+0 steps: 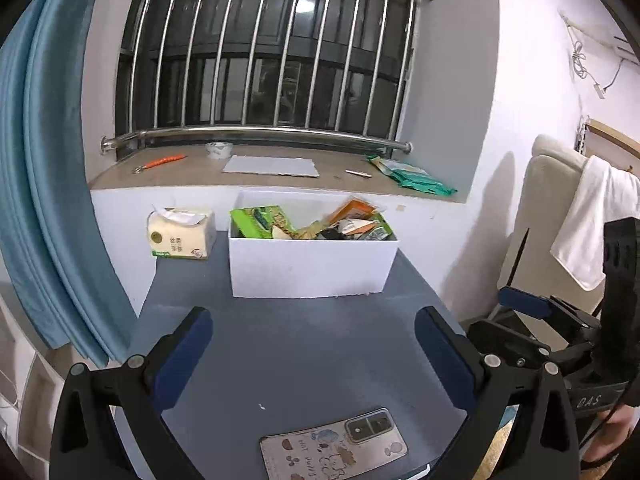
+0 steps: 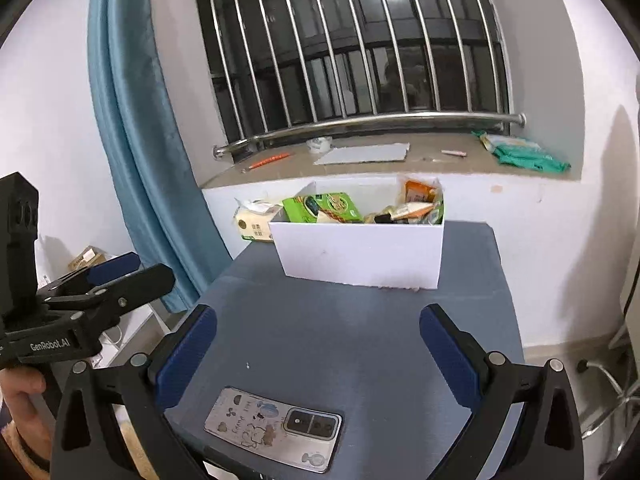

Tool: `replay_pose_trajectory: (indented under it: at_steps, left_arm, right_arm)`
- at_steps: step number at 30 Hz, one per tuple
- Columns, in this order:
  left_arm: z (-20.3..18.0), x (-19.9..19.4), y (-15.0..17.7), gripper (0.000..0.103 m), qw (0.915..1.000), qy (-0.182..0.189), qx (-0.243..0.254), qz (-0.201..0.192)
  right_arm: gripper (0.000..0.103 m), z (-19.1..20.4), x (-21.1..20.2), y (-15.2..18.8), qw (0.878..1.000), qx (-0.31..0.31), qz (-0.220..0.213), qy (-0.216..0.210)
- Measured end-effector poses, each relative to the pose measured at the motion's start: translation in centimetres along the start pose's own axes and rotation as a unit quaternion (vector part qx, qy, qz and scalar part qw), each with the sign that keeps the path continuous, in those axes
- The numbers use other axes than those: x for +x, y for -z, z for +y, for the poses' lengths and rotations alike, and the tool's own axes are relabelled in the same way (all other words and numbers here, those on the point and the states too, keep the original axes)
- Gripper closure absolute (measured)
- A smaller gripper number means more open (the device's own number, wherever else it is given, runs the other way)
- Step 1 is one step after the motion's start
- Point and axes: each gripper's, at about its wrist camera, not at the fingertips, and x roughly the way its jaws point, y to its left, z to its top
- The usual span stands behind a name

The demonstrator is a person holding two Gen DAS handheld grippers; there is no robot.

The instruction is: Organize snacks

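A white box (image 1: 312, 266) stands at the far side of the grey table (image 1: 304, 344) and holds several snack packets, among them a green one (image 1: 262, 222) and an orange one (image 1: 356, 210). It also shows in the right wrist view (image 2: 360, 254), with the green packet (image 2: 328, 208) on its left. My left gripper (image 1: 314, 332) is open and empty, above the table's near half, well short of the box. My right gripper (image 2: 318, 330) is open and empty too. Each gripper shows at the edge of the other's view: the right (image 1: 532, 304), the left (image 2: 116, 270).
A phone (image 1: 334, 442) in a cartoon case lies on the table's near edge, also in the right wrist view (image 2: 276, 428). A tissue pack (image 1: 180, 236) sits left of the box. The window sill (image 1: 280, 178) holds tape, a grey sheet and green packets (image 1: 412, 176). A blue curtain (image 1: 52, 180) hangs left.
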Motion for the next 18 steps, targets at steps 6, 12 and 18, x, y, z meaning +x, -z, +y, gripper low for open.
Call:
replay_pose_trajectory:
  at_steps: [6,12,18]
  left_arm:
    - [-0.33,0.03,-0.02,0.000,1.0000,-0.006,0.006,0.001]
    - [0.01,0.25,0.13,0.000,0.9999,-0.013,0.005,0.004]
    - [0.18,0.18,0.15,0.000,0.9999,-0.013,0.005,0.003]
  right_arm:
    - [0.000,-0.22,-0.36,0.13,1.000,0.007,0.000,0.002]
    - [0.000,-0.32,-0.44,0.14,1.000,0.009,0.001,0.003]
    - [0.000,-0.10,-0.42,0.13,1.000,0.006,0.002,0.003]
